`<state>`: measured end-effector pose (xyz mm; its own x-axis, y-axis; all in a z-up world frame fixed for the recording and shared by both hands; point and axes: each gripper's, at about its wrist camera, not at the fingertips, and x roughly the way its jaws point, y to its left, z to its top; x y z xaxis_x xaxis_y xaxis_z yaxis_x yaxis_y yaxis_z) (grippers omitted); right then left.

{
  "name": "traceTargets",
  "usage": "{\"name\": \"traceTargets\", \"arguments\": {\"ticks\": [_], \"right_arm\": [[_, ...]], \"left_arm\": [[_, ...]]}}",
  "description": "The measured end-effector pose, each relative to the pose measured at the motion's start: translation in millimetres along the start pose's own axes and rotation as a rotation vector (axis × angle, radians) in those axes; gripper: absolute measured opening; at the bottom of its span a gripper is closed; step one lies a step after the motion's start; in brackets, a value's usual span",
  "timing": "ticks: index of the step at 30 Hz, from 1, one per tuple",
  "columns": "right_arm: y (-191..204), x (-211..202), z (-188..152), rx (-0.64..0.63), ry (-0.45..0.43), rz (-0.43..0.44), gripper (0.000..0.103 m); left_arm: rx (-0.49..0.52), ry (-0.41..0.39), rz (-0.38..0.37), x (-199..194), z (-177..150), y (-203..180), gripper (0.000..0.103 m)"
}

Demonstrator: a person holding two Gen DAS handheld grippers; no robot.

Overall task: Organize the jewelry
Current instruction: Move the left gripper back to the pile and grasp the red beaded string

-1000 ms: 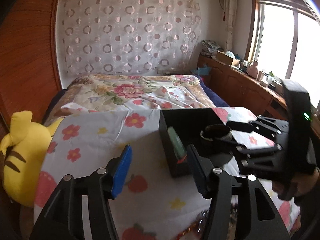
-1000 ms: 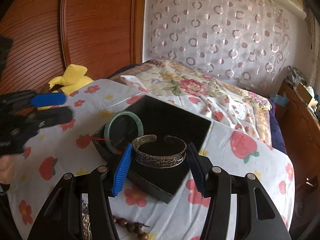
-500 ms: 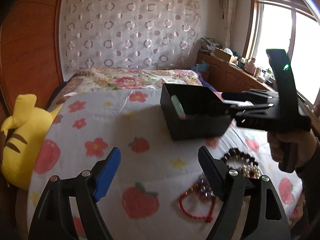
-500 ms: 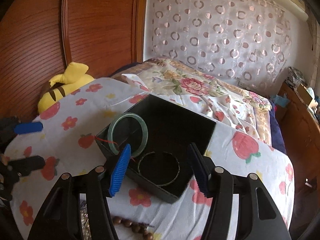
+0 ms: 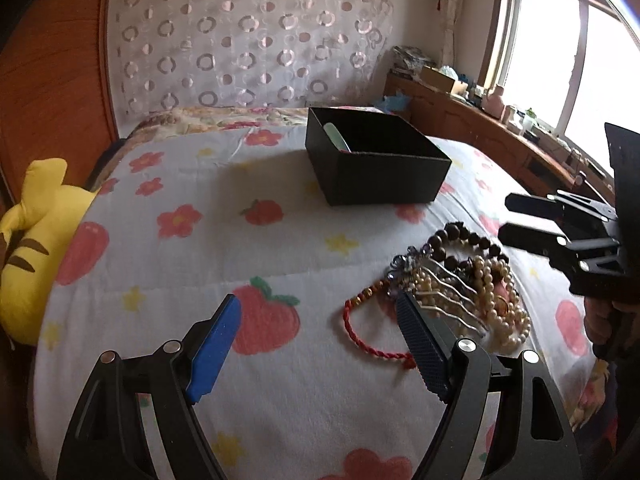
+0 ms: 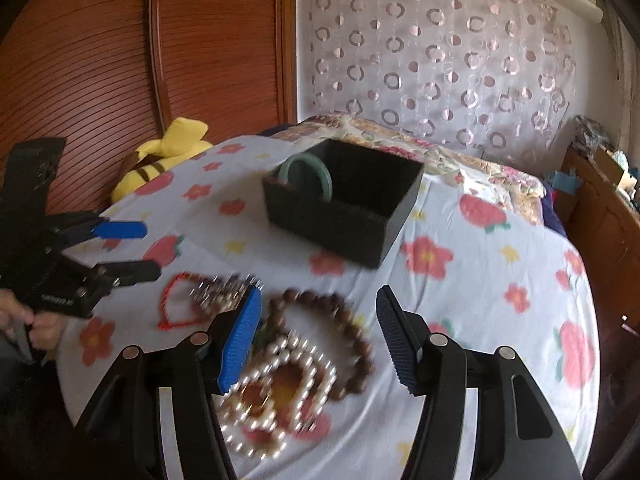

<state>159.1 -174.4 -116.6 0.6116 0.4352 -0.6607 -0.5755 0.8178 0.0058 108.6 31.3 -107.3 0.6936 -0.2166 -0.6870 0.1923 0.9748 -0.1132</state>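
Bed (image 5: 280,248): covered by a white quilt printed with strawberries and flowers; every item below is carried on it.
Plush toy (image 5: 28,240): a yellow toy with dark stripes is seen at the bed's edge, against the wooden panelling.
Black box (image 5: 376,164): an open-topped box is set on the quilt, well apart from both grippers and beyond the loose jewelry.
Left gripper (image 5: 320,344): held low over the quilt with its jaws spread wide; nothing is gripped. Its dark pad is seen just beside the red cord.
Right gripper (image 6: 316,336): held above the jewelry pile, jaws wide apart, nothing between them.
Jewelry pile (image 5: 460,280): tangled together on the quilt, near the front edge, between the two grippers.
Green bangle (image 6: 306,174): stood on edge inside the box, leaned against one wall.
Brown bead string (image 6: 340,320): laid in a loop at the side of the pile nearer the box.
Pearl strand (image 6: 280,392): coiled nearest the right gripper; blurred in the right wrist view.
Red cord bracelet (image 5: 364,332): laid at the pile's outer edge, touching the quilt.
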Motion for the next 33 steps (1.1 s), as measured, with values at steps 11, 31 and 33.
{"name": "traceTargets", "arguments": {"ticks": [11, 31, 33], "right_arm": [[18.6, -0.8, -29.4, 0.006, 0.038, -0.015, 0.062], [41.0, -10.2, -27.2, -0.016, 0.010, 0.016, 0.062], [42.7, -7.4, -23.9, -0.024, 0.013, 0.018, 0.062]], "left_arm": [[0.061, 0.079, -0.042, 13.2, -3.4, -13.0, 0.023], [0.051, 0.050, 0.025, 5.9, -2.1, -13.0, 0.002], [0.040, 0.026, 0.020, -3.1, -0.2, -10.8, 0.002]]}}
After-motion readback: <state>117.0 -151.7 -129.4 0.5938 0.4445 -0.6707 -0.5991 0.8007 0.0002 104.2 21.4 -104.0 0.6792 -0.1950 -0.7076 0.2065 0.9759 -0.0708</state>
